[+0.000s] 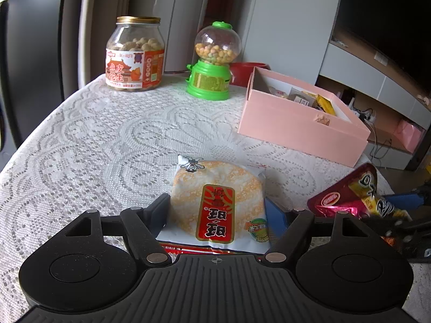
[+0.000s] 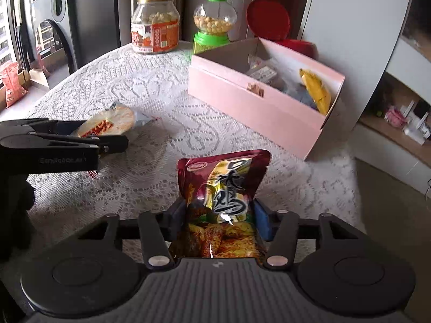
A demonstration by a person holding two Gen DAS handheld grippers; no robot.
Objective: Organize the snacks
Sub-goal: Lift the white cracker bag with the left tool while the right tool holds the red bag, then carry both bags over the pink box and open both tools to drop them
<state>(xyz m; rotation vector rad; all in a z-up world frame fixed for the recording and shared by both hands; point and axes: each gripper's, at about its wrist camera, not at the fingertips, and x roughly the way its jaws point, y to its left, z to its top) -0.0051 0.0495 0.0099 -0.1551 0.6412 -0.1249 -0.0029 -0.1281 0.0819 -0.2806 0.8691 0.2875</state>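
A round rice cracker packet [image 1: 215,188] with a red label sits between the fingers of my left gripper [image 1: 216,210], which is shut on it just above the lace tablecloth [image 1: 107,140]. In the right wrist view that gripper [image 2: 105,134] shows at the left with the cracker packet [image 2: 115,119] in it. My right gripper [image 2: 219,215] is shut on a dark red snack bag [image 2: 223,177], crumpled between the pads; the same bag [image 1: 347,196] appears at the lower right of the left wrist view. An open pink box [image 2: 256,107] holding several snacks stands ahead to the right.
A peanut jar [image 1: 134,56] with a gold lid and a green candy dispenser [image 1: 212,62] stand at the table's far edge. A red lidded container [image 2: 269,21] sits behind the pink box [image 1: 296,132]. The table's edge falls away on the right, past the box.
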